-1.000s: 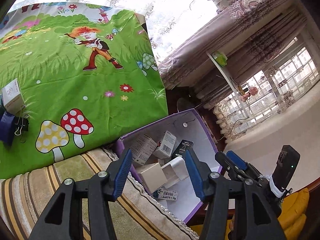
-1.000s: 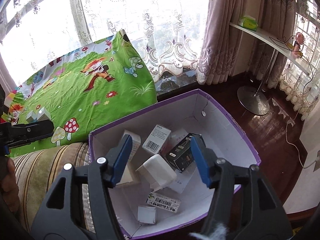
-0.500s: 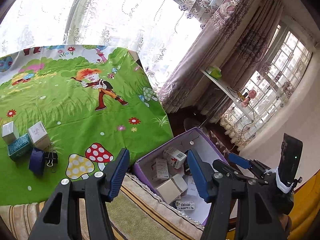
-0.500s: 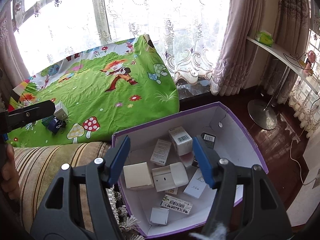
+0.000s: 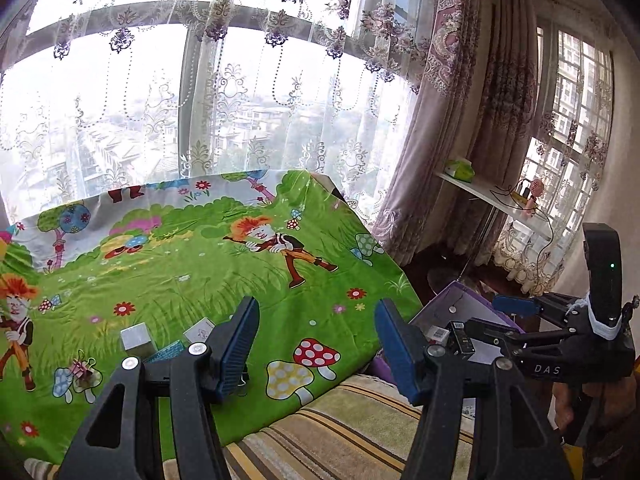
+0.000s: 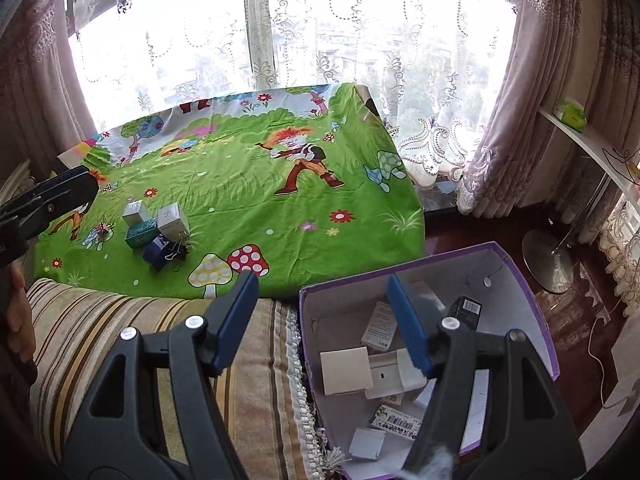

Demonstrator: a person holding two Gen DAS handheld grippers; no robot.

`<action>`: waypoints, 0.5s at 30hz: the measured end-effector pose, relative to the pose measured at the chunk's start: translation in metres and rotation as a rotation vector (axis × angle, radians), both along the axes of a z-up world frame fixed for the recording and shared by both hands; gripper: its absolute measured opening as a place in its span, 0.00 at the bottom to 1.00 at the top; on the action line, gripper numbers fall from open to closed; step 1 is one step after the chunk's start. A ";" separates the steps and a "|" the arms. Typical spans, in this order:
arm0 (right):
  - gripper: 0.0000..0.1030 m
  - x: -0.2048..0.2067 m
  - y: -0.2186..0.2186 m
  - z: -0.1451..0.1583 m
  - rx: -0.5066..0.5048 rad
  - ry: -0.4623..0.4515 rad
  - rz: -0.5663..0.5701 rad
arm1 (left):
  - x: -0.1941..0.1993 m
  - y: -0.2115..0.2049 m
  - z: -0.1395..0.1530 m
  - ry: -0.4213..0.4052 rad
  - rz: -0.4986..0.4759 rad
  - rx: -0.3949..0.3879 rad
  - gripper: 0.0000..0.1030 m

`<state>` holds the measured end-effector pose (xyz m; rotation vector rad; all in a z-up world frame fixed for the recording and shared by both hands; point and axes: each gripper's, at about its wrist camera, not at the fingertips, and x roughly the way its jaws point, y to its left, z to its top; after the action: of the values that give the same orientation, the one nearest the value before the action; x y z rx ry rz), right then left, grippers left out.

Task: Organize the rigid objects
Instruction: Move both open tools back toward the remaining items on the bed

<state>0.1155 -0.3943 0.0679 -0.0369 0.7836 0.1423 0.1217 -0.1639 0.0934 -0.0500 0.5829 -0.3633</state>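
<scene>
A purple-edged cardboard box (image 6: 532, 312) sits at the lower right and holds several small cartons; its corner shows in the left wrist view (image 5: 460, 300). On the green cartoon cloth (image 6: 248, 200) lies a cluster: a silver box (image 6: 135, 211), a white box (image 6: 173, 220), a teal box (image 6: 141, 237), a dark blue box (image 6: 157, 254) and a black binder clip (image 6: 176, 251). The silver box (image 5: 136, 338) and white box (image 5: 199, 330) also show in the left wrist view. My left gripper (image 5: 316, 344) is open and empty above the cloth's near edge. My right gripper (image 6: 324, 324) is open and empty above the box's left rim.
A striped cushion (image 6: 120, 332) lies in front of the cloth. A colourful small clip (image 6: 103, 229) lies left of the cluster. Lace curtains and a window stand behind. A white shelf (image 6: 592, 140) and a floor-lamp base (image 6: 552, 260) stand at right on the dark wooden floor.
Both grippers have risen and tilted up and left, away from the box, bringing the cloth and the cluster of small boxes into view. Both stay open and empty.
</scene>
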 end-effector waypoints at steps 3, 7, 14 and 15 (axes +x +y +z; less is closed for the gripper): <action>0.69 0.004 0.013 0.005 0.013 -0.006 0.016 | 0.001 0.019 0.002 -0.010 0.022 0.008 0.59; 0.69 0.011 0.035 0.016 0.014 -0.030 0.049 | 0.003 0.044 0.008 -0.031 0.056 0.019 0.59; 0.74 0.028 0.079 0.044 0.026 -0.109 0.092 | 0.014 0.100 0.016 -0.069 0.129 0.044 0.59; 0.74 0.031 0.086 0.047 0.026 -0.120 0.098 | 0.017 0.111 0.015 -0.066 0.143 0.034 0.59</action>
<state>0.1462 -0.3085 0.1150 -0.0581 0.6606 0.2408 0.1387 -0.0529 0.1085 -0.0465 0.5174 -0.2148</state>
